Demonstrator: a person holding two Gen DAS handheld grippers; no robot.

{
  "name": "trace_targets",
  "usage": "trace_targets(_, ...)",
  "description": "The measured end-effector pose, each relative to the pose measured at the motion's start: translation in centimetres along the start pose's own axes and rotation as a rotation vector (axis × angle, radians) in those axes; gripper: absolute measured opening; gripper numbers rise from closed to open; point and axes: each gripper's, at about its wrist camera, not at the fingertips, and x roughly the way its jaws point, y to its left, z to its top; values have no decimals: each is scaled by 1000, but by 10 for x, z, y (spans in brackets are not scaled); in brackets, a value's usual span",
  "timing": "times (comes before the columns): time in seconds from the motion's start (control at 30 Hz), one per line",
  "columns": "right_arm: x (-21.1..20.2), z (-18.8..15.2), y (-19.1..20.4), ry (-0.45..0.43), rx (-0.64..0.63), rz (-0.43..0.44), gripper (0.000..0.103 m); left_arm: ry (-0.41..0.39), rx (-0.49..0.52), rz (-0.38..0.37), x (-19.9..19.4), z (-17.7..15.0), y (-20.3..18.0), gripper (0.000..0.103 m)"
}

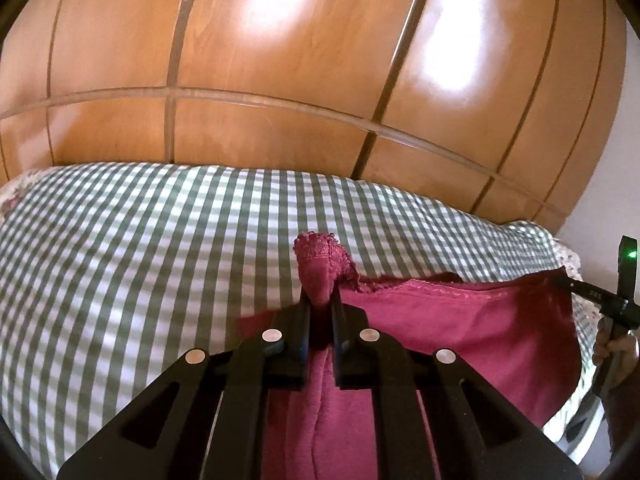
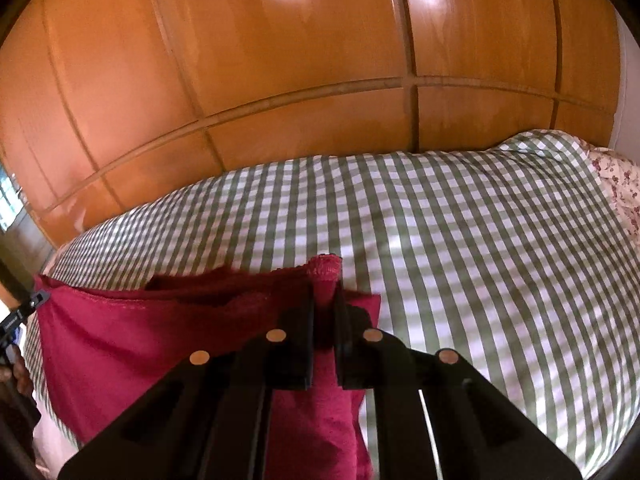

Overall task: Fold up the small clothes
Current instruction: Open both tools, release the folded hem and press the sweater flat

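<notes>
A small dark red garment (image 1: 460, 328) with a lace-trimmed edge hangs stretched between my two grippers above the bed. My left gripper (image 1: 320, 300) is shut on its left corner, which sticks up between the fingertips. My right gripper (image 2: 324, 292) is shut on the other corner of the garment (image 2: 140, 344). The right gripper also shows at the right edge of the left wrist view (image 1: 592, 292), and the left gripper at the left edge of the right wrist view (image 2: 24, 312). The garment's lower part is hidden behind the grippers.
A green and white checked bed cover (image 1: 140, 260) lies beneath, also in the right wrist view (image 2: 480, 240). Floral bedding (image 2: 620, 188) shows at the far right. A wooden panelled wardrobe (image 1: 280, 80) stands behind the bed.
</notes>
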Motion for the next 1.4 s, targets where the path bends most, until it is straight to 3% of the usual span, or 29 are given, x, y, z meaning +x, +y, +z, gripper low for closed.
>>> trace_targets(0.33,92,-1,-16,127,62,-98,7,125,-24,116,81,1,16,7)
trace_targets(0.47,99,-7,-20,136,84,-99,13,182,-1,145,95,-7,13,9)
trace_targets(0.53,88,-5,-21,108,89,-105,37,172,-28,166,87,-4,17,32)
trace_targets(0.6,70,-4,-16,66,74,-107,39,120,-69,192,71,0,21,47)
trace_targets(0.7,43,-8,1,26,49,-43,44,49,-90,141,40,-1,16,48)
trace_targets(0.77,34,-15,26,35,4,46,46,27,-70,110,28,-7,6,48)
trace_targets(0.83,33,-25,50,57,-50,118,53,21,-24,65,20,-17,-10,48)
trace_targets(0.93,51,-39,96,121,-140,192,58,47,38,55,26,-30,-26,48)
trace_targets(1.0,68,-45,113,163,-172,190,61,103,25,79,44,-37,-23,48)
trace_targets(1.13,118,-47,117,252,-143,102,60,223,-92,142,79,-54,8,44)
trace_targets(1.23,128,-43,113,246,-118,76,60,213,-144,129,82,-61,22,43)
trace_targets(1.4,104,-42,99,216,-106,86,61,211,-93,177,71,-60,10,43)
